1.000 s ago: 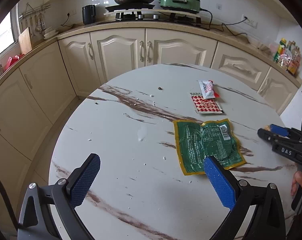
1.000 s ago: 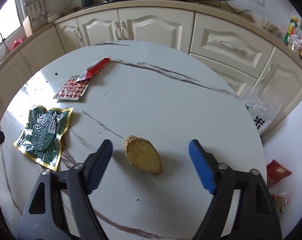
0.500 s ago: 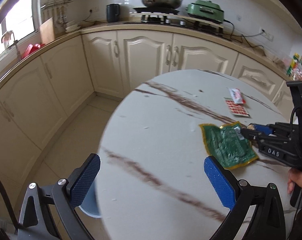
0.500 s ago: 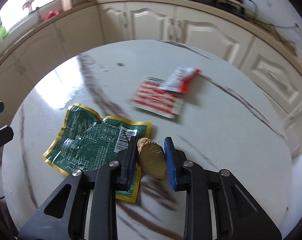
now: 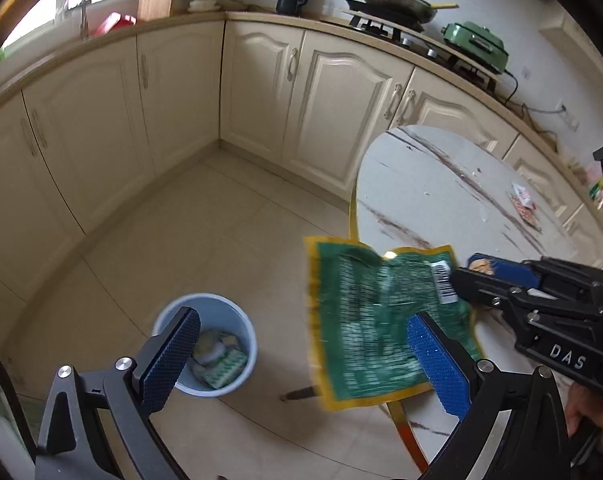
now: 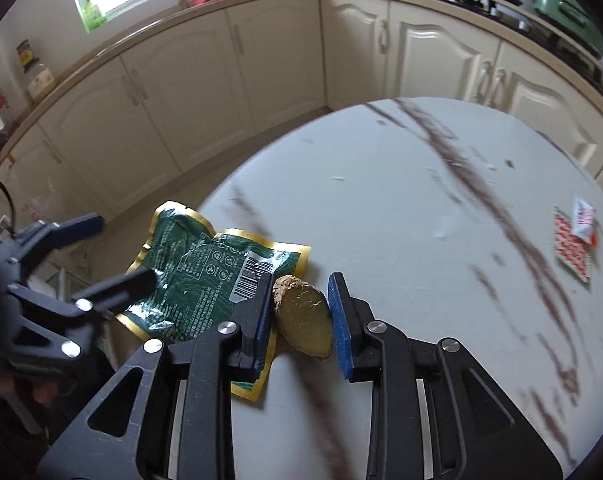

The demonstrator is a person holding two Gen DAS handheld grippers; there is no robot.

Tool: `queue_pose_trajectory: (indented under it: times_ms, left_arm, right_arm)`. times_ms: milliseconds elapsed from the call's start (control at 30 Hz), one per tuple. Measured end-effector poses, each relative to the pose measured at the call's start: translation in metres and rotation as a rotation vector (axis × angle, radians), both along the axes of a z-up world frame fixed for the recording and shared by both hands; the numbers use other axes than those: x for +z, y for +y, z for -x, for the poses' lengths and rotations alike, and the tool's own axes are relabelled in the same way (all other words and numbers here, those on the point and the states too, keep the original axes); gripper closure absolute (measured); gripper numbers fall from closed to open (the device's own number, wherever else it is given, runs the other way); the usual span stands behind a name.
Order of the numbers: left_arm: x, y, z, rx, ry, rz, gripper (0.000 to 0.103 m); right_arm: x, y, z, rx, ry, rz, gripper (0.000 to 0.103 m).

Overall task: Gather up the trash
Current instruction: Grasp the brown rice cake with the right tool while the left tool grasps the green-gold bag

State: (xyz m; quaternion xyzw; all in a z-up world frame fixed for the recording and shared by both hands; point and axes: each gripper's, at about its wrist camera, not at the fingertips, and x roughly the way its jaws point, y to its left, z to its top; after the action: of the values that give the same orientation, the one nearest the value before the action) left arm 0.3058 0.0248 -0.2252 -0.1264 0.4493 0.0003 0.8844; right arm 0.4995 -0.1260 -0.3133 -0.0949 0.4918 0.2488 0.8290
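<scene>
The right gripper point(image 6: 299, 312) clamps the brown scrap point(image 6: 303, 318), dragging the green wrapper point(image 6: 189, 276) toward the bin point(image 5: 205, 344); left gripper point(image 5: 301, 360) gapes empty.

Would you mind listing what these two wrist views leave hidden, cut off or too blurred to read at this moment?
- Left wrist view: print on the green wrapper is smeared by motion blur.
- Left wrist view: contents of the blue bin are partly covered by a finger of the left gripper.
- Right wrist view: whether the right gripper also pinches the wrapper beside the brown piece is hidden by its finger.
- Right wrist view: the bin is out of frame.
</scene>
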Motion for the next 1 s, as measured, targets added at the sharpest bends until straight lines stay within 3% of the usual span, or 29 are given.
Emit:
queue_pose_trajectory:
  times_ms: [133,233,267,400,433,467,500,567,700,833,1000]
  left_arm:
    - [-0.007,0.016,0.002,-0.015,-0.019,0.089,0.004]
    - [-0.005,0.027,0.005,-0.051,-0.044,0.19,0.037]
    - [-0.005,0.028,0.006,-0.059,-0.036,0.196,0.038]
    - [0.003,0.022,0.009,-0.068,-0.071,0.119,0.061]
    - [0.005,0.023,0.012,-0.064,-0.079,0.114,0.075]
    - [0.007,0.026,0.016,-0.046,-0.095,0.107,0.098]
    - [0.009,0.032,0.018,-0.036,-0.102,0.122,0.103]
    - [0.01,0.034,0.025,-0.048,-0.111,0.16,0.103]
    - [0.016,0.031,0.037,-0.065,-0.147,0.15,0.103]
    - [0.026,0.034,0.051,-0.099,-0.19,0.191,0.103]
    - [0.028,0.036,0.062,-0.184,-0.203,0.299,0.103]
  right_arm:
    - [-0.001,0.02,0.01,0.02,0.015,-0.034,0.077]
    - [-0.001,0.019,0.012,0.007,0.025,-0.054,0.076]
    - [-0.001,0.018,0.012,0.007,0.031,-0.064,0.076]
    - [-0.001,0.016,0.011,-0.017,0.022,-0.051,0.077]
    - [-0.001,0.014,0.012,-0.031,0.018,-0.048,0.077]
    - [-0.001,0.012,0.011,-0.04,0.015,-0.046,0.076]
    - [0.0,0.009,0.012,-0.05,0.016,-0.052,0.077]
    - [0.001,0.004,0.013,-0.071,0.016,-0.057,0.077]
    - [0.001,0.001,0.016,-0.086,0.018,-0.082,0.077]
    - [0.002,0.003,0.02,-0.103,0.01,-0.076,0.077]
    - [0.002,-0.004,0.026,-0.127,0.017,-0.096,0.077]
